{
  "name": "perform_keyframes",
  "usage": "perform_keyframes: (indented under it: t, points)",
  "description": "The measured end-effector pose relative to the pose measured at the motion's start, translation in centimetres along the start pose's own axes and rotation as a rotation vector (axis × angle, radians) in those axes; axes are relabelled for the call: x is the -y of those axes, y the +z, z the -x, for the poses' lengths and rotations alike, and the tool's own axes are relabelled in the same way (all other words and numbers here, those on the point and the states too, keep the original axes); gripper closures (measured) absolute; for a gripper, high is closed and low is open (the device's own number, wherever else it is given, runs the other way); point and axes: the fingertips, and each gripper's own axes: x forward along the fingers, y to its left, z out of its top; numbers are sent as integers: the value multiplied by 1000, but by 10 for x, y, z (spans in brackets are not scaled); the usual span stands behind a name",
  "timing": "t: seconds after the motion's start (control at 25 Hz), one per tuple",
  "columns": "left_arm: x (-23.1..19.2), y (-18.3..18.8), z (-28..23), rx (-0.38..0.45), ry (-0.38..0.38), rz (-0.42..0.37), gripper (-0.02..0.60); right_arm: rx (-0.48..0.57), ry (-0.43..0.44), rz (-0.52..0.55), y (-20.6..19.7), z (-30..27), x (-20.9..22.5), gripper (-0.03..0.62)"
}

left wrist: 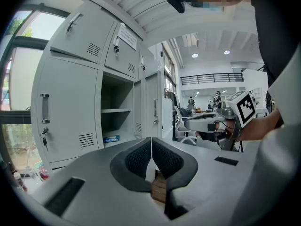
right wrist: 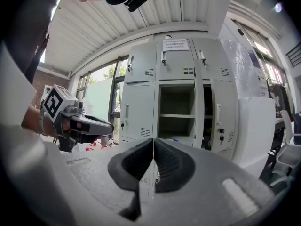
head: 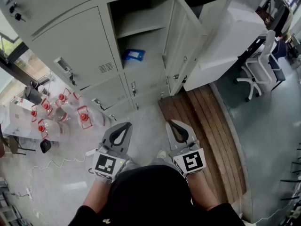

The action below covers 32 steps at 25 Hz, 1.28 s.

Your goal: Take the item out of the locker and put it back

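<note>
Painted metal, matt plastic, bare wood
The locker (head: 80, 41) is grey painted metal; the blue item (head: 133, 55) looks like glossy plastic wrap (print unreadable). The planks (head: 207, 121) are brown wood. The left gripper (left wrist: 151, 142) and right gripper (right wrist: 153, 145) have matt grey shells, ribbed black pads (left wrist: 136, 160).

Ahead of the left gripper (head: 126, 125) and the right gripper (head: 172, 123), both with jaws together, bare floor (head: 146, 114) is lying open up to the lockers; the open compartment (head: 141, 44) is gaping straight ahead; its shelf (head: 141, 23) is crossing the upper part, leaving a lower gap where the blue packet (head: 133, 55) is lying; the door (head: 181, 41) is standing open ahead-right of the right claw; closed doors (head: 75, 41) are blocking ahead-left; red-capped jugs (head: 84, 116) are crowding the floor left of the left claw; a wooden platform (head: 209, 126) is lying to the right.
</note>
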Motion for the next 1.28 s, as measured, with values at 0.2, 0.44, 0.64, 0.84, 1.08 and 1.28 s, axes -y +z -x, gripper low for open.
perform_keyframes:
  t: [0.2,0.44,0.64,0.84,1.08,1.28]
  points:
    - [4,2,-10,-3,12,-25,568,11,7,-13,-2,1,11,594]
    - [16,9,-26,-20,35,-35,568,58,22,-49,-2,9,34,594]
    - [34,16,-45,-32,80,-10,566,63,46,-65,-9,23,61,594]
    - [48,11,-63,-60,113,-5,566,59,83,-75,-13,35,82,592]
    - [50,4,-80,-83,119,6,568,42,114,-70,-13,28,88,592]
    - [27,0,-101,-84,103,19,566,44,110,-67,-10,5,91,592]
